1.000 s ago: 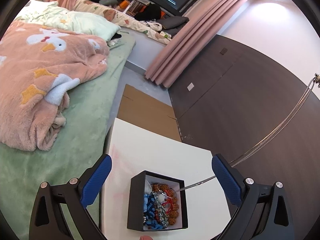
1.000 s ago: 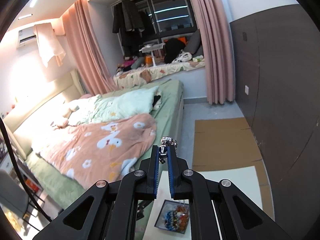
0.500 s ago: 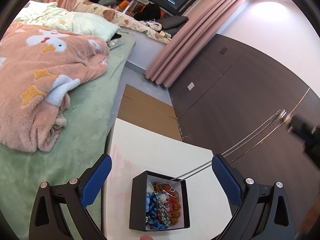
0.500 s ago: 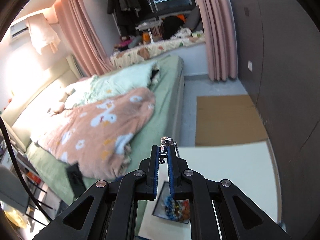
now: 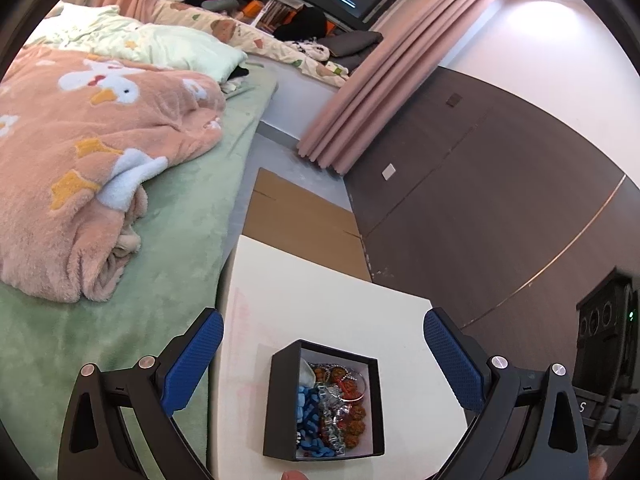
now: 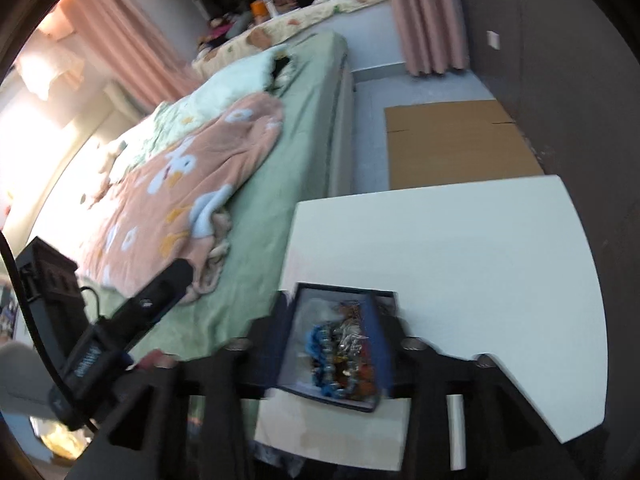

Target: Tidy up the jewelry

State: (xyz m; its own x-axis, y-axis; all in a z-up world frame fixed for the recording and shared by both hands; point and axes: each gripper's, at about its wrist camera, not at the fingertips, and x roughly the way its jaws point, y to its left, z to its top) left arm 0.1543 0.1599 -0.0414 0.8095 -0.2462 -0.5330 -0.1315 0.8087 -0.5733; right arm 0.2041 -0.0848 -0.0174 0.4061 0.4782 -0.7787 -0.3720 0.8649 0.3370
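In the left wrist view, a green bed (image 5: pixel 188 220) fills the left side of the frame, and a pink blanket (image 5: pixel 88 152) with white ducks lies bunched on it. At the bottom left and bottom right are the two blue pads of the left tongs (image 5: pixel 323 364). They are spread wide and nothing is between them. Between the pads, low in the middle of the frame, a small black box (image 5: pixel 280 408) sits on the white surface (image 5: pixel 320 304). The box is open on top and full of jewelry (image 5: pixel 332 412): blue beads on the left, a silver chain in the middle, and brown and red beads on the right. Above the surface, a flat piece of brown cardboard (image 5: pixel 296 224) lies on the floor. A pink curtain (image 5: pixel 384 72) hangs in the upper middle, and a dark wall (image 5: pixel 500 208) fills the right side. In the right wrist view, which is blurry, the bed is on the left again and the white surface is on the right. The right tongs (image 6: pixel 332 344) are at the bottom middle, and they are opening. The black box shows between the two blurred sides, but they do not seem to press on it.
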